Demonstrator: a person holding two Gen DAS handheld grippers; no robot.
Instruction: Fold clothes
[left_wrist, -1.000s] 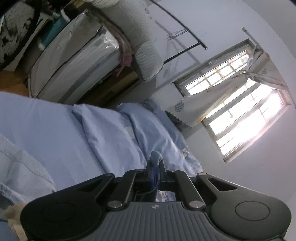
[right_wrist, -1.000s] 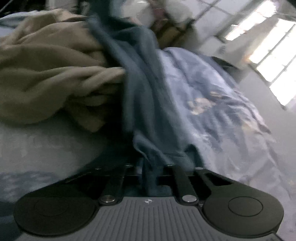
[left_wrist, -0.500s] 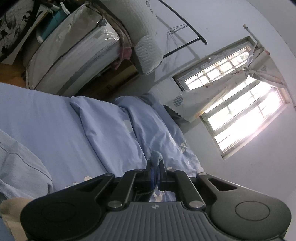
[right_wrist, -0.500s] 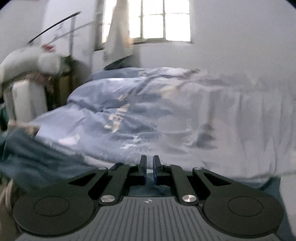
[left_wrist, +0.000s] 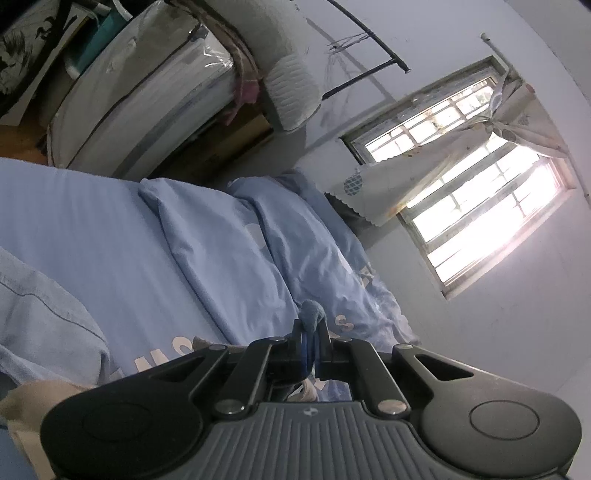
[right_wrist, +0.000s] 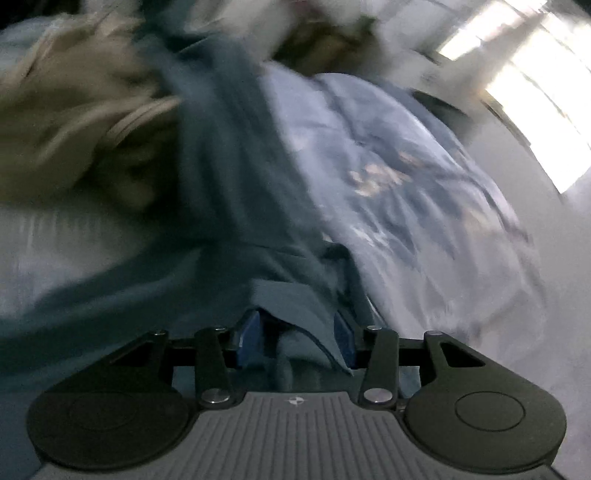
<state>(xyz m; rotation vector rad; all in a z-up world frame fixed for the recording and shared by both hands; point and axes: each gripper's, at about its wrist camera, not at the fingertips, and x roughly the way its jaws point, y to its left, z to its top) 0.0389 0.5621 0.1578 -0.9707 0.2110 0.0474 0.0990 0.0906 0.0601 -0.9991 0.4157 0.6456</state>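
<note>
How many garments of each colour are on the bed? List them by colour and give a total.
beige garment: 1
teal-blue garment: 1
light blue garment: 1
Total: 3

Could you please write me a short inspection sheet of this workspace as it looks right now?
Surface: bed with a light blue sheet and a rumpled light blue duvet.
Job's things: dark teal-blue fabric garment, draped towards the right gripper; a small bunch of it is pinched in the left gripper.
Clutter: crumpled beige garment beside the blue one; pale blue seamed garment.
Grippers: left gripper shut on the blue fabric; right gripper jaws opening, fabric lying between them.
Cables: nothing seen.
Surroundings: barred window with a tied-back curtain, plastic-wrapped mattress against the wall.
</note>
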